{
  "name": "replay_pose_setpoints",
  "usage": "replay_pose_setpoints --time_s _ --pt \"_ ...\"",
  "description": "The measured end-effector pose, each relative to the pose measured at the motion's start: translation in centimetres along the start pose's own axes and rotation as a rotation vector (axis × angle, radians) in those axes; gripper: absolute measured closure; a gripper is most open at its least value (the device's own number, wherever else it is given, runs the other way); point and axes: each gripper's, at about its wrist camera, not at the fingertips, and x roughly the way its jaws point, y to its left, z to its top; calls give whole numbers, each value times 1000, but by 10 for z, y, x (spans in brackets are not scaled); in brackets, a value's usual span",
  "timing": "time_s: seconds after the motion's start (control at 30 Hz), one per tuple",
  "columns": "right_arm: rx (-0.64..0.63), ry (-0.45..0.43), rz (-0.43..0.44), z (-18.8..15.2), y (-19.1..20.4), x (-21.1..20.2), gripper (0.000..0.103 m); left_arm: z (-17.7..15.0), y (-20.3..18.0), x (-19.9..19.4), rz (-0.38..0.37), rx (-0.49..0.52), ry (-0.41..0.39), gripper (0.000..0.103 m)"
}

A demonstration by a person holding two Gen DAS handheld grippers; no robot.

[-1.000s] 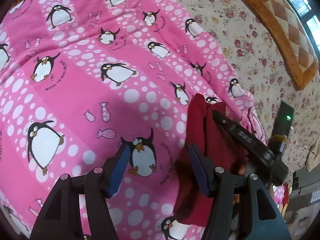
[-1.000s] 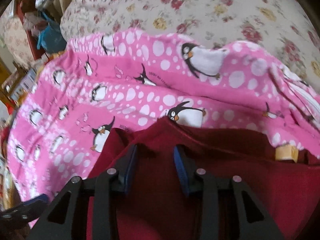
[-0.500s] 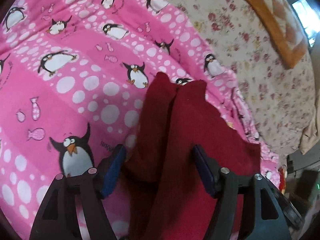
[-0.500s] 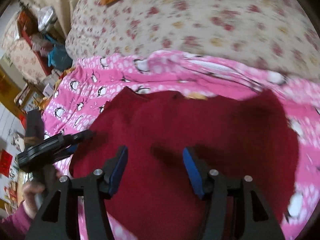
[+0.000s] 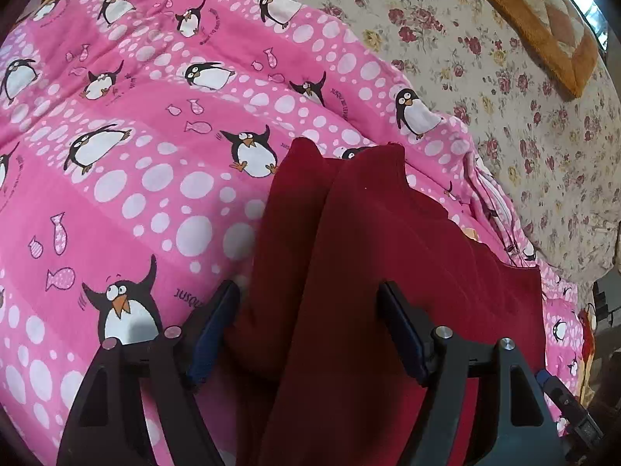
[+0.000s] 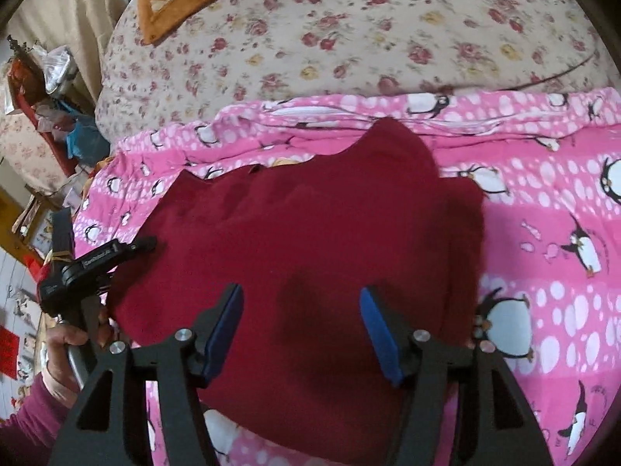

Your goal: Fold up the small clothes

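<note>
dark red garment (image 6: 310,233) lies spread on the pink penguin blanket (image 6: 551,240), which covers the near part of the bed; floral bedspread (image 6: 349,39) shows beyond it toward 12 o'clock. orange-bordered cushion (image 6: 170,0) sits at about 11 o'clock in the right wrist view, at about 1 o'clock (image 5: 543,19) in the left wrist view.

right tool (image 6: 302,330): jaws wide apart, nothing between the blue pads (image 6: 225,330), poised over the lower middle of the garment. contact with the cloth cannot be judged. its shadow falls on the fabric just ahead of the pads.

left tool (image 5: 306,330): jaws spread, straddling a raised fold of the garment (image 5: 349,272) that runs from 6 toward 12 o'clock. left pad is just beside the fold edge; no clamping visible. from the right wrist view the left tool (image 6: 116,252) is at 9 o'clock, at the garment's left edge, held by a hand (image 6: 66,345) in a maroon sleeve.

garment edge toward 12 o'clock is uneven, with one rounded lobe reaching up close to the blanket's far hem.

cluttered shelves (image 6: 35,89) at 10 o'clock, off the bed.
</note>
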Motion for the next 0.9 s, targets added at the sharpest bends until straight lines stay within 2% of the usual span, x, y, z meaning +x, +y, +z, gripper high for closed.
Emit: replay_pose_setpoints --time_s 0.07,0.13,0.2,0.3,0.4,0.5,0.6,0.67,0.73,0.8,0.9 --pt "14 -12 14 -1 -3 -4 37 0 -1 0 2 11 2 54" --pt "20 -18 12 -3 -5 -6 37 0 -2 -1 -5 24 5 71" --pt "22 -26 5 -4 -7 -9 37 -1 -4 -2 -18 25 6 81" --pt "29 -44 2 -3 -11 -12 37 -1 -6 -4 -34 27 10 90" --pt "37 -48 9 2 -13 -11 37 2 -2 -4 -71 4 28 91" --pt "29 -61 4 8 -15 -10 37 4 4 1 -99 -40 48 83" --pt "44 -60 -8 14 -24 -3 37 3 -1 0 -82 -18 54 83" --pt "75 -42 7 18 -34 5 37 2 -7 -4 -78 1 69 92" --pt "91 -42 21 22 -38 6 40 3 -9 -13 -126 -20 82 98" --pt "112 -85 70 26 -38 -2 43 5 -12 -23 -168 -31 81 99" --pt "160 -128 218 32 -32 -6 43 9 -24 -34 -198 -21 76 100"
